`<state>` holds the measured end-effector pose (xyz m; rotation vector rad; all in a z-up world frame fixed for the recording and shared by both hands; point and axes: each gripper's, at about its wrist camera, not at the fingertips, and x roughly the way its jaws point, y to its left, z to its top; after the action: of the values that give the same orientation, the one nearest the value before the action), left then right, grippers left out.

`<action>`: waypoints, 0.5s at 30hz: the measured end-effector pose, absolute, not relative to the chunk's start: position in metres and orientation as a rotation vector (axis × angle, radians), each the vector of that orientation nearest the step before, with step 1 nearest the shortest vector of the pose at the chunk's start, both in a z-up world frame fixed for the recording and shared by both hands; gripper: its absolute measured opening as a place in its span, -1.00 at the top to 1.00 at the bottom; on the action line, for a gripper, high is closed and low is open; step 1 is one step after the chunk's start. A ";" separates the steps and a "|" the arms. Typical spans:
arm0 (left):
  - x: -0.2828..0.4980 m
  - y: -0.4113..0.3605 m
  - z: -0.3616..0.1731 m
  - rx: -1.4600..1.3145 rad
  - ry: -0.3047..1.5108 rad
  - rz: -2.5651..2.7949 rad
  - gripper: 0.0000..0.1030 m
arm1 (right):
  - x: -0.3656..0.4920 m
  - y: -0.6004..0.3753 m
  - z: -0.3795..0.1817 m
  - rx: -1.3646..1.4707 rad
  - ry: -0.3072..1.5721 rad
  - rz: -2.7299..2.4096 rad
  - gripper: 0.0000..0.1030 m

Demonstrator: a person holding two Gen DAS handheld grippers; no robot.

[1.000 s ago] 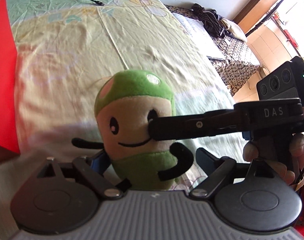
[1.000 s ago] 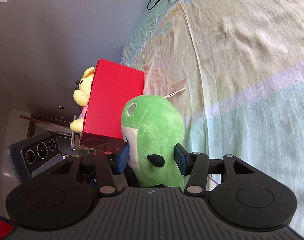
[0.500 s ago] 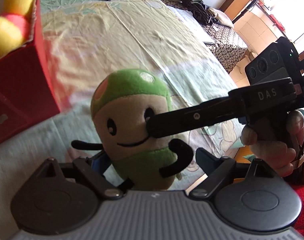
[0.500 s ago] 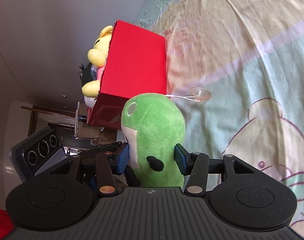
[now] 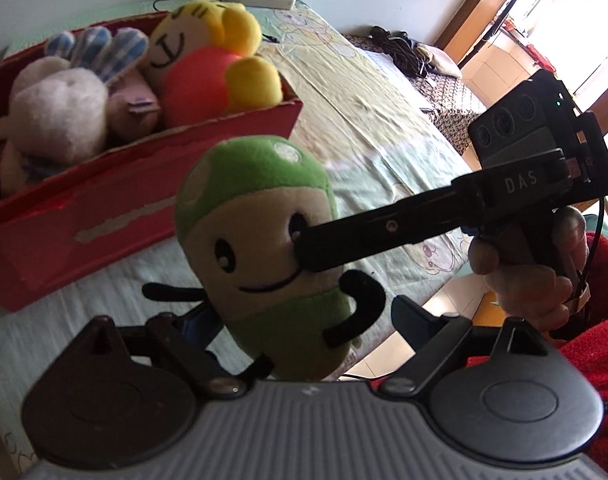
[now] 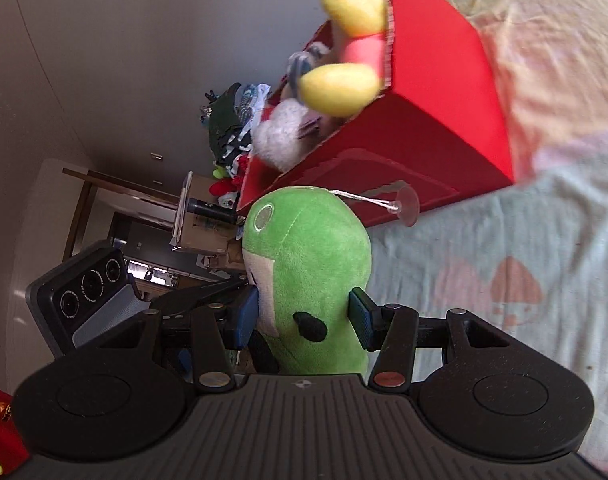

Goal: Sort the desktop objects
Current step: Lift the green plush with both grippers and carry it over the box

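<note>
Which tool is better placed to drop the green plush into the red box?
Right. The right tool is clamped on the green plush; the left tool is open beneath it, holding nothing. The red box lies ahead of both.

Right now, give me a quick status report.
Right gripper shut on green plush. Left gripper open around it. Red box ahead, already holding toys.

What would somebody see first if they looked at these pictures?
Right up front, the green plush toy with a smiling face, pinched at its sides by the right gripper. Behind it on the bedsheet sits a red box full of soft toys, with a yellow plush on top.
</note>
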<state>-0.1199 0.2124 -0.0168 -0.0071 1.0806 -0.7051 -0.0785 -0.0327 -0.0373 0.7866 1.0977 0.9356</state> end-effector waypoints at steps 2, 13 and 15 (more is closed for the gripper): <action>-0.124 0.231 -0.006 -0.009 1.048 -0.694 -0.73 | -0.077 -0.015 -0.027 0.766 1.075 0.969 -0.01; -0.100 0.316 0.053 0.032 0.806 -0.646 -0.73 | -0.039 0.063 0.032 0.694 0.858 1.063 -0.01; -0.088 0.325 0.056 0.048 0.779 -0.632 -0.73 | -0.029 0.077 0.038 0.671 0.814 1.055 -0.01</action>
<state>-0.0882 0.3254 0.0558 0.0484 0.7793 -0.6316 -0.0295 0.0775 0.0383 0.6714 0.8137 1.0554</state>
